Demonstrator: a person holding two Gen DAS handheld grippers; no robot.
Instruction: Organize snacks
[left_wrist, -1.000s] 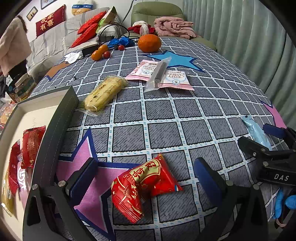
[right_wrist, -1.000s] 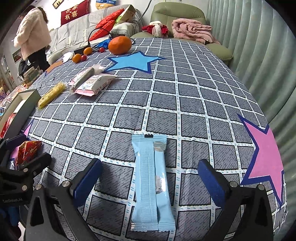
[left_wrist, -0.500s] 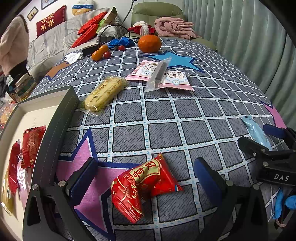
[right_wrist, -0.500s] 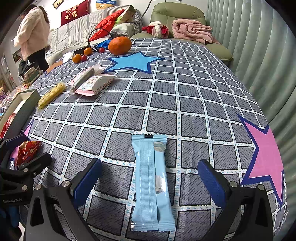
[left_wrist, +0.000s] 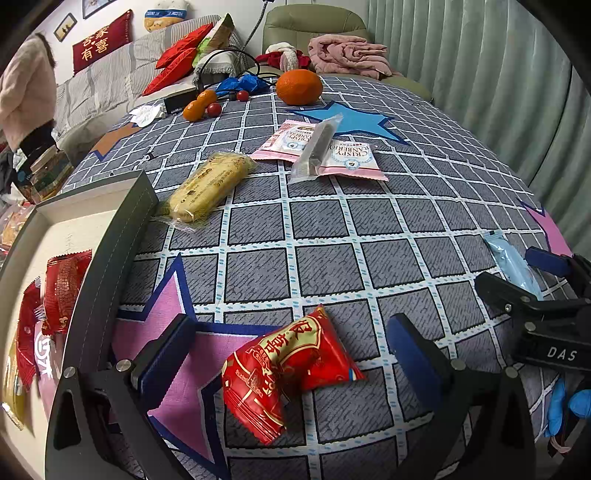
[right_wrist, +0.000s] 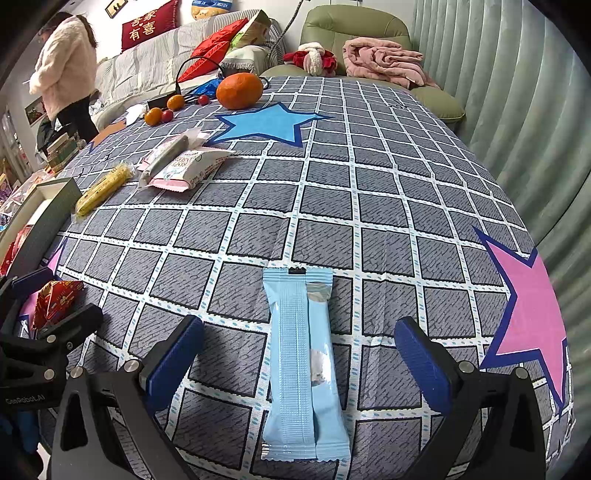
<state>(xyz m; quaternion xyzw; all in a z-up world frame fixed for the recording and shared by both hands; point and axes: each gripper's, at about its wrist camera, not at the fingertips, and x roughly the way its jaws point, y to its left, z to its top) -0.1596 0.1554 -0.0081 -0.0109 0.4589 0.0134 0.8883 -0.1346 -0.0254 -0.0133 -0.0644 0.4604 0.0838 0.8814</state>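
My red snack packet (left_wrist: 286, 369) lies on the checked cloth (left_wrist: 332, 225) between the wide-spread jaws of the left gripper (left_wrist: 291, 350), touching neither pad, its long axis running diagonally from near-left to far-right. The light blue stick packet (right_wrist: 303, 365) sits between the right gripper (right_wrist: 299, 354) jaws, also spread wide and clear of it, with its long axis pointing straight away from me along the fingers. To the left, the open box (left_wrist: 107, 254) holds more red packets (left_wrist: 62, 288) against its white floor. Further out on the cloth I see a yellow biscuit pack (left_wrist: 208, 184), two pink packets (left_wrist: 332, 155) with a clear sleeve (left_wrist: 316, 147) laid across them, then a big orange (left_wrist: 299, 86) at the blue star. Beyond the cloth are a striped sofa (right_wrist: 155, 66) with red cushions, a green armchair (right_wrist: 354, 26), pale curtains (right_wrist: 517, 92) on the right, and a person (right_wrist: 66, 70) standing at far left.
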